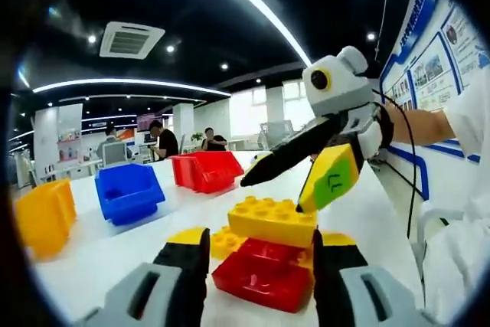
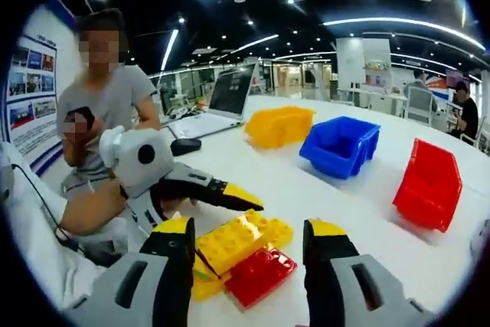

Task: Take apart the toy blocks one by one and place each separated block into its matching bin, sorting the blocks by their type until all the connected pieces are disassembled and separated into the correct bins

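A joined stack of toy blocks lies on the white table point(image 1: 115, 250): a yellow block point(image 1: 272, 220) on top, a red block point(image 1: 264, 275) under it, and a smaller yellow piece point(image 1: 222, 241) behind. My left gripper point(image 1: 260, 266) is open, with its jaws on either side of the red block. My right gripper point(image 1: 287, 181) comes in from the right and hangs open just over the yellow block. In the right gripper view the yellow block point(image 2: 241, 239) and red block point(image 2: 260, 273) lie between the jaws of my open right gripper point(image 2: 249, 266). A left gripper fingertip point(image 2: 243, 197) reaches over them.
Three bins stand further along the table: yellow point(image 1: 42, 216) point(image 2: 279, 125), blue point(image 1: 129, 191) point(image 2: 341, 143), red point(image 1: 207, 170) point(image 2: 429, 181). An open laptop point(image 2: 230, 97) and a seated person point(image 2: 107, 105) are at the far end. More people sit in the background.
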